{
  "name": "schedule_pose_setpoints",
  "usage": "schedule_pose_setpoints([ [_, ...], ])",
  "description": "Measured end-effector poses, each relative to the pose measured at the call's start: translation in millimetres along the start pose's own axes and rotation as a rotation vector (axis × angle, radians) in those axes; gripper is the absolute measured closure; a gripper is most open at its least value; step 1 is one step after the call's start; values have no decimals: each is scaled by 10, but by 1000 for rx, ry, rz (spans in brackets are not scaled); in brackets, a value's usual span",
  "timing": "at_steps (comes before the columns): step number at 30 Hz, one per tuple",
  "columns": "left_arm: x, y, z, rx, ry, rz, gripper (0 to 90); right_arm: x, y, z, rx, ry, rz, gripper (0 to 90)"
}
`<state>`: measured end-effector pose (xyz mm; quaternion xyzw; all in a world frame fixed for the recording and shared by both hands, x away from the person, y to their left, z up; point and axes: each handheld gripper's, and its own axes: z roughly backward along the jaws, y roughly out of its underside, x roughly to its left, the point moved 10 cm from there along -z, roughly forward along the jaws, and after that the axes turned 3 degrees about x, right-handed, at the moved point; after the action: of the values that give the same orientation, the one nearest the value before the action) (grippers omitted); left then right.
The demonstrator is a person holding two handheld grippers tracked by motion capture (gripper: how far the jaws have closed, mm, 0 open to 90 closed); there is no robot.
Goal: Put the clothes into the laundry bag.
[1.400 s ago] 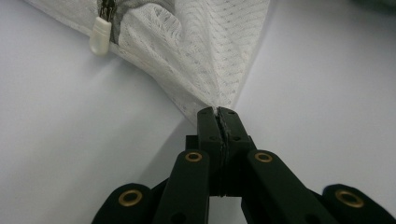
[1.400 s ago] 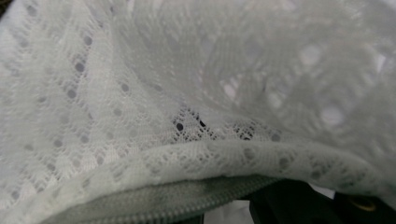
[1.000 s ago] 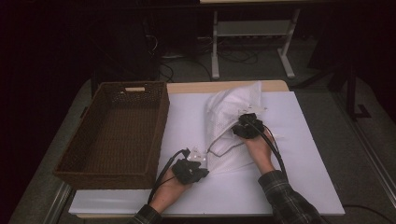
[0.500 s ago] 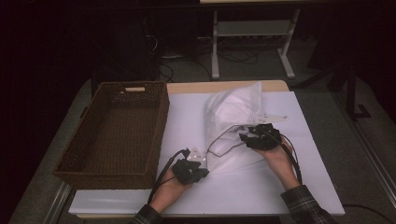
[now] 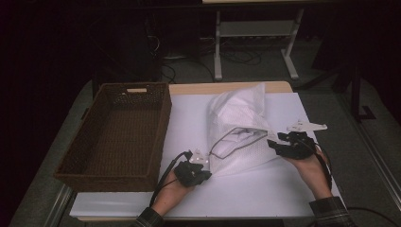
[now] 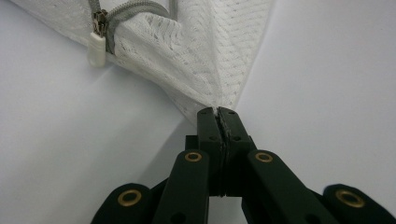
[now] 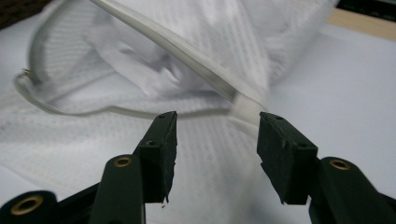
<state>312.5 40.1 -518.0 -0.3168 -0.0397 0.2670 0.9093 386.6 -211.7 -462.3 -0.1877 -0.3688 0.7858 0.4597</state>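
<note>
A white mesh laundry bag (image 5: 239, 125) lies on the white table cover (image 5: 265, 194), its grey zipper mouth gaping towards me. My left gripper (image 5: 203, 161) is shut on the bag's near left corner; in the left gripper view the jaws (image 6: 219, 113) pinch the mesh (image 6: 196, 60), and the zipper pull (image 6: 97, 44) hangs at upper left. My right gripper (image 5: 273, 142) is at the bag's right edge. Its jaws (image 7: 217, 128) have just been opening and stand apart over the mesh (image 7: 140, 60), with the pads pressing on nothing.
A brown wicker basket (image 5: 118, 137) sits empty on the table's left side, close to the bag. A strip of bare wooden tabletop (image 5: 198, 88) runs along the far edge. A white metal stand (image 5: 255, 47) and cables are on the dark floor beyond.
The right hand has moved from over the middle of the bag to its right edge, rightward and nearer to me, and its jaws have spread. The left gripper kept its hold and place.
</note>
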Motion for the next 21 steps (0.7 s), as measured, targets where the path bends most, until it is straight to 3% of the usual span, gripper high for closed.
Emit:
schedule_pose_setpoints([
  [5,3,2,2,2,1,0,891,-194,108,-75,27,3,-22,463],
  [10,-1,2,1,1,1,1,891,-206,175,-206,61,-10,-24,494],
  [13,-1,1,1,1,2,1,891,-207,209,-261,76,-13,-20,597],
  [17,0,3,2,3,2,1,891,-218,242,-289,81,-19,-25,812],
  [21,0,3,2,3,2,0,891,-222,236,-280,71,-23,-23,874],
])
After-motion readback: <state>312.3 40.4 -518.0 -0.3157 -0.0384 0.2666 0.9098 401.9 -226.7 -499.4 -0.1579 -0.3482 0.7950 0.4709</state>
